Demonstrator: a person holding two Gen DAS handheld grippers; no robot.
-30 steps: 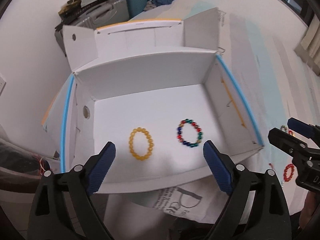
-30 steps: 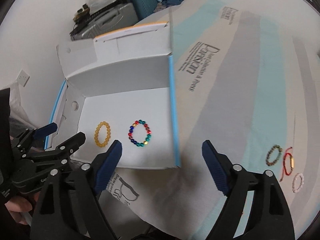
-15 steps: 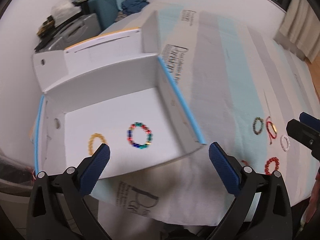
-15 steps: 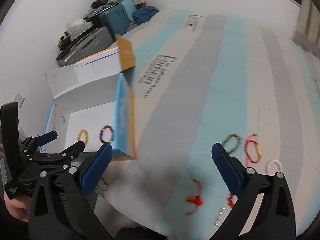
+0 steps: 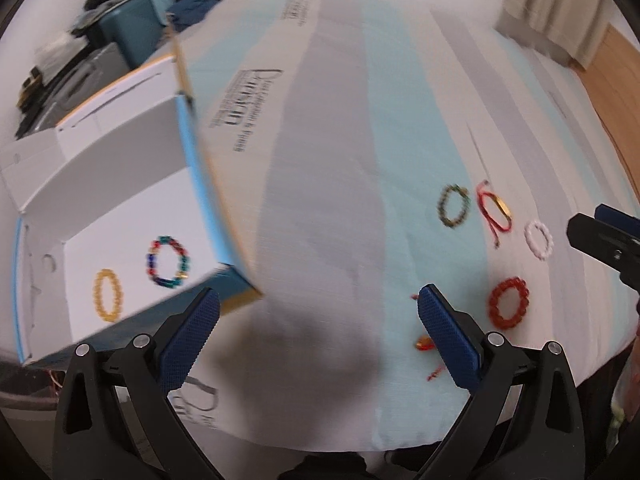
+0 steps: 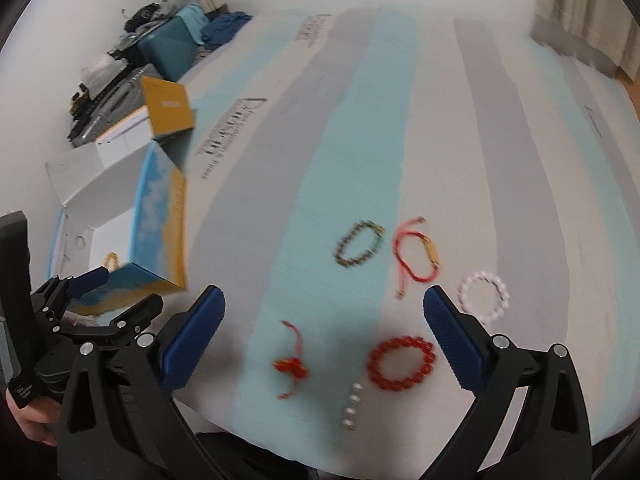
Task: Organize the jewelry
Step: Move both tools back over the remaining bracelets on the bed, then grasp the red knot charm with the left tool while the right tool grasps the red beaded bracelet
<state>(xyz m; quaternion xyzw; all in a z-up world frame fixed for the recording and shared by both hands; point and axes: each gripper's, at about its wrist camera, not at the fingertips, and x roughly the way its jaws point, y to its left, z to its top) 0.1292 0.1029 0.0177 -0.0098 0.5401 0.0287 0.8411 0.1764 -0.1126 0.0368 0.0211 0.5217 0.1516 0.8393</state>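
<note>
An open white box (image 5: 120, 184) with blue edges sits at the left on the bed. It holds a yellow bead bracelet (image 5: 106, 295) and a multicolour bead bracelet (image 5: 168, 257). Loose on the cover lie a dark green bracelet (image 6: 359, 243), a red cord bracelet with a gold bar (image 6: 416, 255), a white bead bracelet (image 6: 484, 293), a red bead bracelet (image 6: 401, 363), a red knot charm (image 6: 291, 365) and a short silver bead piece (image 6: 352, 407). My left gripper (image 5: 316, 332) is open and empty, right of the box. My right gripper (image 6: 322, 334) is open and empty above the loose pieces.
The bed cover (image 6: 360, 120) has grey, teal and white stripes with printed lettering. Suitcases and clothes (image 6: 160, 48) are piled at the far left by the wall. A curtain (image 6: 588, 12) hangs at the far right. The bed's near edge runs just below both grippers.
Both grippers have swung right, away from the box and toward the loose jewelry. Both have stayed open and empty.
</note>
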